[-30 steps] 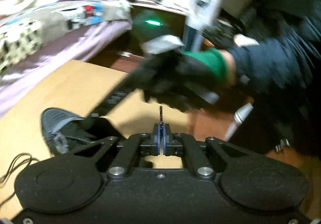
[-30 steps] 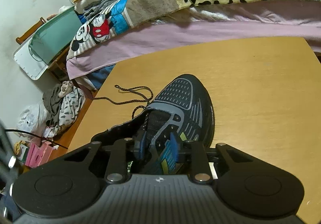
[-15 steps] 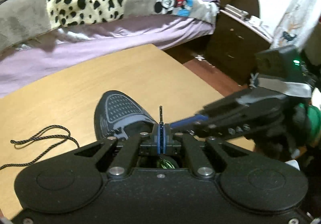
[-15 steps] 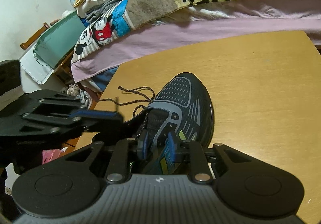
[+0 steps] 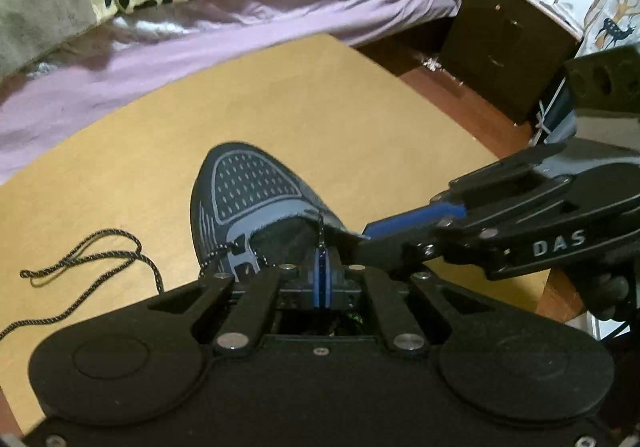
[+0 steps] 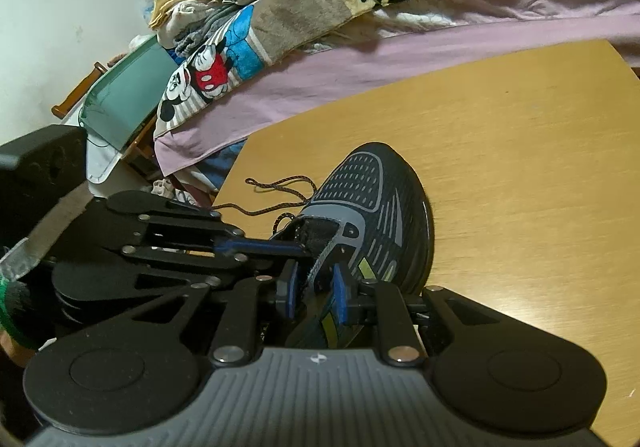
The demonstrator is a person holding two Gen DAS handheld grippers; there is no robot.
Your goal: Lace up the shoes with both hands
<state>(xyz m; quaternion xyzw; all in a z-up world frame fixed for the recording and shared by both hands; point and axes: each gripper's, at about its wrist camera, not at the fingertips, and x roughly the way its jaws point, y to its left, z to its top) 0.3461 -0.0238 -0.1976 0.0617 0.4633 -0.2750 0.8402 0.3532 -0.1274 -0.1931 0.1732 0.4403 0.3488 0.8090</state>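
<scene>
- My right tool (image 6: pixel 316 287) has its blue pads on either side of the eyelet flap of the dark grey-and-black mesh running shoe (image 6: pixel 372 207), pinching that strip of upper. I judge this grip is there to pin the shoe down and keep the eyelet row standing up where the lace tip can reach it. The jaws have just been closing a little, with the flap between them.
- My left tool (image 5: pixel 321 267) is pressed fully together on the thin black tip of the speckled black shoelace (image 5: pixel 92 259). The tip pokes straight up out of the pads, so I can steer it like a needle (the stiff end is the only part that will go through a hole).
- The left tool sits right over the shoe's tongue opening, beside the right tool's fingers; in the right wrist view it reaches in from the left, touching or nearly touching the flap. I cannot tell which.
- The shoe rests on the light wooden tabletop (image 6: pixel 520 151), toe toward the far edge by the bed with the purple sheet (image 5: pixel 200 35), nearer the tabletop's left edge.
- The slack lace lies in loose loops on the tabletop to the left of the shoe, running from a lower eyelet. That slack is probably what lets me feed the tip without tugging the shoe.
</scene>
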